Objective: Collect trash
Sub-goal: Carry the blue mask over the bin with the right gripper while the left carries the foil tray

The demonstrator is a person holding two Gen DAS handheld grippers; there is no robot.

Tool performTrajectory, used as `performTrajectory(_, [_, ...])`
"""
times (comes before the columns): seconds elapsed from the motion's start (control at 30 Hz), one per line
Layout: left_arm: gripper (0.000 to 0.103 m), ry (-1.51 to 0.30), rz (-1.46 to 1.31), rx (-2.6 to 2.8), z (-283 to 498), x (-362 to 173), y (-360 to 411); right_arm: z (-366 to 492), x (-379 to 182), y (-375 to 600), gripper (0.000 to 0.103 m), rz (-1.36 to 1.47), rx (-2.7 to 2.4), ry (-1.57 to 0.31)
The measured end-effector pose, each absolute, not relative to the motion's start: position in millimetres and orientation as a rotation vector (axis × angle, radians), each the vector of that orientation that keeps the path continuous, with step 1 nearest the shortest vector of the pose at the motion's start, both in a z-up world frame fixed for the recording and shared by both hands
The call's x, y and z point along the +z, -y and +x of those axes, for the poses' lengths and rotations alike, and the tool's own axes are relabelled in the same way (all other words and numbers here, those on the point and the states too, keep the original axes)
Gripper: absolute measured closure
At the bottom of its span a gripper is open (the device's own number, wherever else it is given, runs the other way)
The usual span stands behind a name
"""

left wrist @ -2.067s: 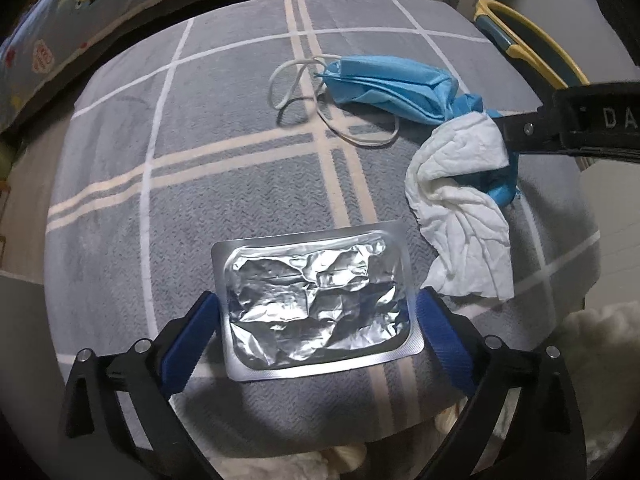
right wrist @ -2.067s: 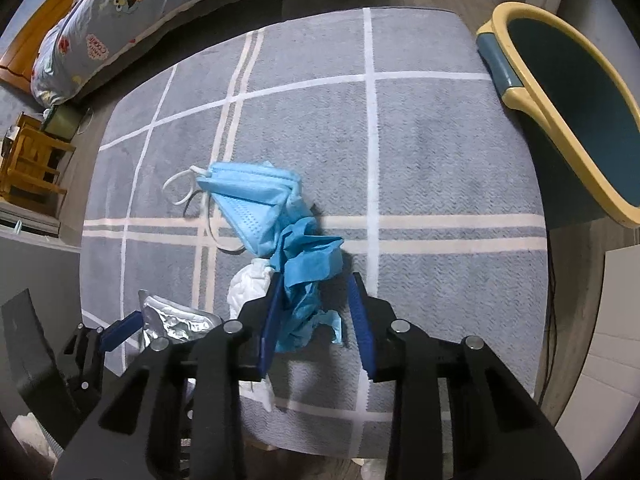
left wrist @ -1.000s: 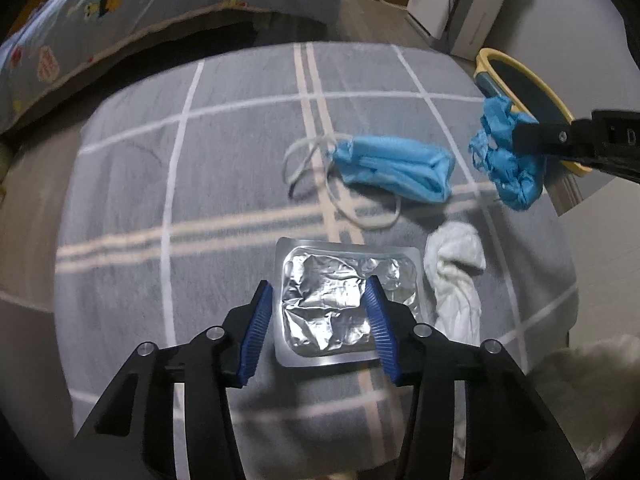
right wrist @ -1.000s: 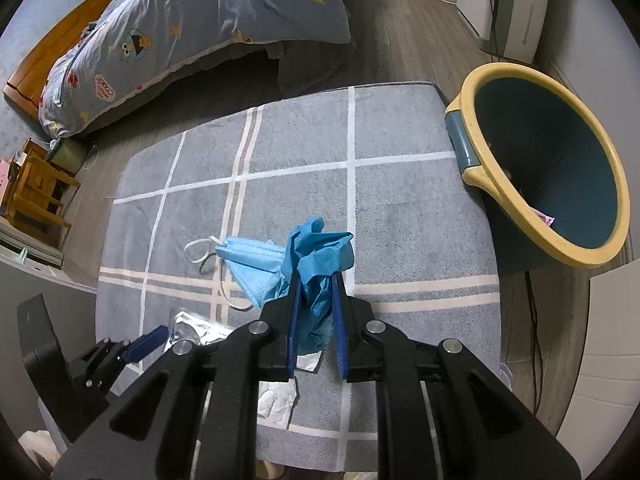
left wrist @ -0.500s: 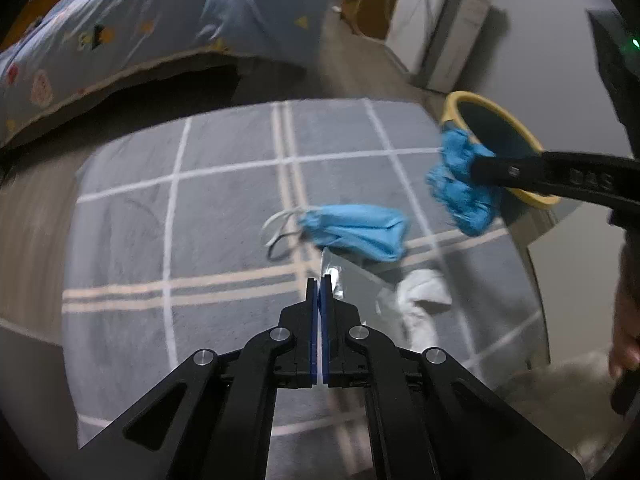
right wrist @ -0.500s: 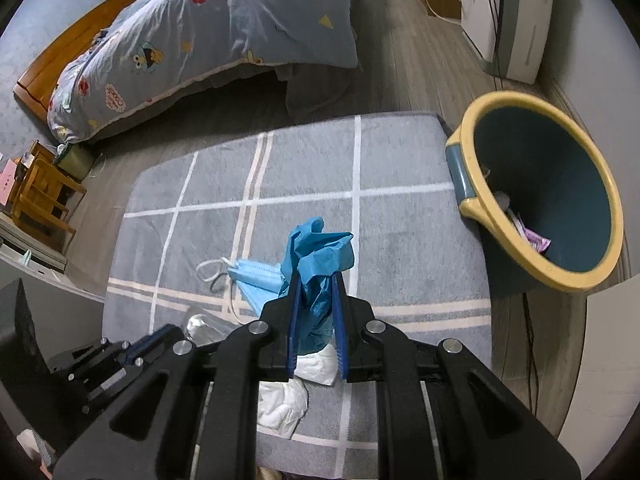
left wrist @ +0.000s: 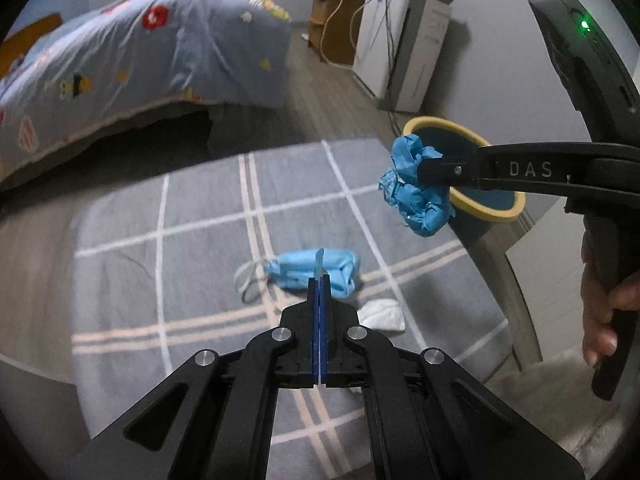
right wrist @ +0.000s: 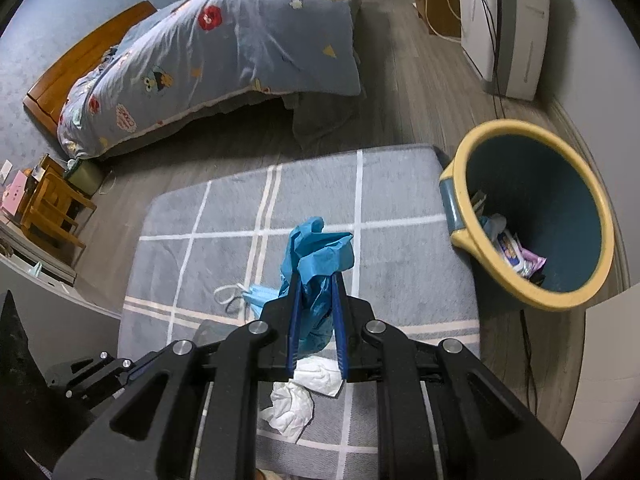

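- Carrying both loads meant keeping the right gripper clamped on the crumpled blue glove until above the yellow-rimmed bin.
- Left gripper was pinched together on the foil packet's thin edge; tilting risked slippage.

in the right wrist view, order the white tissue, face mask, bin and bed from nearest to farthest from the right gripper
From the right gripper:
1. White tissue, just under the fingers.
2. Face mask, on the rug to the left.
3. Bin, off the rug, right.
4. Bed, far back, left.
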State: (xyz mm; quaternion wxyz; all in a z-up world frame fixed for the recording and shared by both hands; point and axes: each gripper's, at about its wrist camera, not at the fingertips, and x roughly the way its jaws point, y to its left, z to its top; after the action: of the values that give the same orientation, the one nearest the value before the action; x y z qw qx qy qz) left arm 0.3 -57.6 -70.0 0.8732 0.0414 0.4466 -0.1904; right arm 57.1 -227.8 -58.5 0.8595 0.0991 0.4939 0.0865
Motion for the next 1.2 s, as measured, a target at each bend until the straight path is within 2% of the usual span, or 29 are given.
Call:
performTrajectory(0.27, [0.102, -0.851, 0.148, -0.388, 7, -33, 65, 64, -26, 251, 0.089, 0.190, 0.167, -1.001])
performTrajectory(0.63, [0.102, -0.788, 0.209, -0.452, 48, 5, 116, 88, -1, 344, 0.089, 0.211, 0.047, -0.937])
performTrajectory(0.9, [0.102, -0.786, 0.252, -0.524, 83, 4, 176, 101, -11, 413, 0.089, 0.240, -0.040, -0.937])
performTrajectory(1.2, [0.102, -0.778, 0.270, -0.630, 112, 2, 245, 120, -50, 463, 0.089, 0.272, -0.112, -1.026])
